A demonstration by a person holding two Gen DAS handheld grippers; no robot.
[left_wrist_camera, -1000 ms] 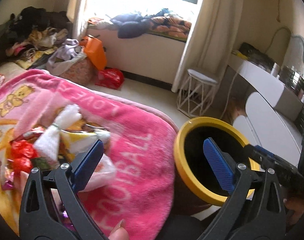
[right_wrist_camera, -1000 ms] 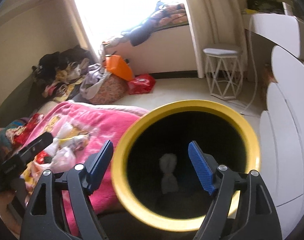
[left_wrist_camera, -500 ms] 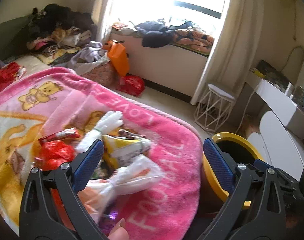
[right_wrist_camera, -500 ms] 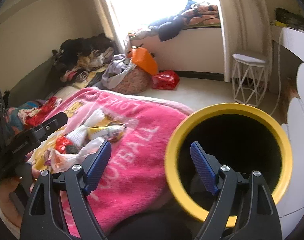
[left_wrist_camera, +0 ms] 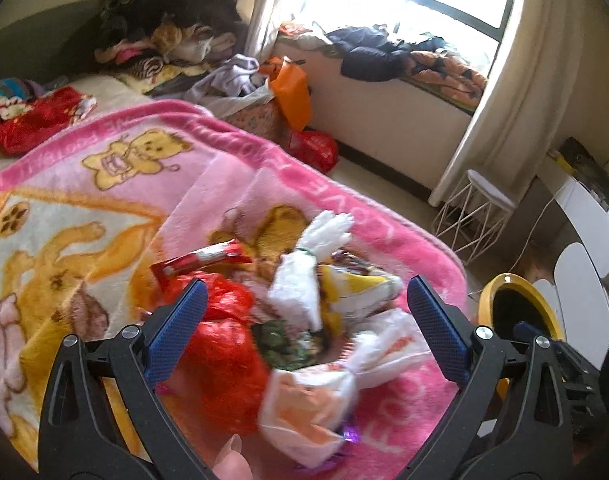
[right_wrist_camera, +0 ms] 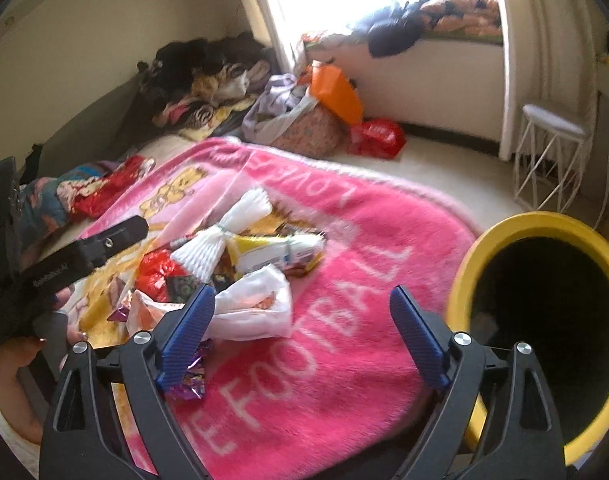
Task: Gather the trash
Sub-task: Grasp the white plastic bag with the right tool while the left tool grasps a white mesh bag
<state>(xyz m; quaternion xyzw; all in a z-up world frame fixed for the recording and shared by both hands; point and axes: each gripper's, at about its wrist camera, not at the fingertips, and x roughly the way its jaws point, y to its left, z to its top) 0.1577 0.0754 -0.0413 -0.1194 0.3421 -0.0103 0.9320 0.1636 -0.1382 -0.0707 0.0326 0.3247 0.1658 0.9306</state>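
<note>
1. Between and just ahead of the left claw, whose jaws stand wide apart and hold nothing, lies the trash pile on the pink blanket of the bed.
2. Nearest its left finger sits a crumpled red plastic bag; it looks thin, light and slippery, so a pinch on a bunched fold should hold better than one on a flat face.
3. Just below the middle of that claw lies a white knotted bag with orange print. It looks soft and nearly weightless; the twisted neck seems the firmest place to grip.
4. Further ahead stands a white foam net sleeve, tied at the waist. It should squash easily, and the tied waist is probably the safest hold.
5. Beside it, toward the right finger, is a yellow snack wrapper: crinkly, light, likely slick.
6. The right claw is also spread open and empty, the same pile lying ahead and to its left, and a purple foil wrapper touching or just under its left finger.
7. To the right of the right claw stands the yellow-rimmed bin, close beside the bed's edge, its mouth dark.
8. Since everything seems light and loose, one closing may drag neighbouring pieces along.
</note>
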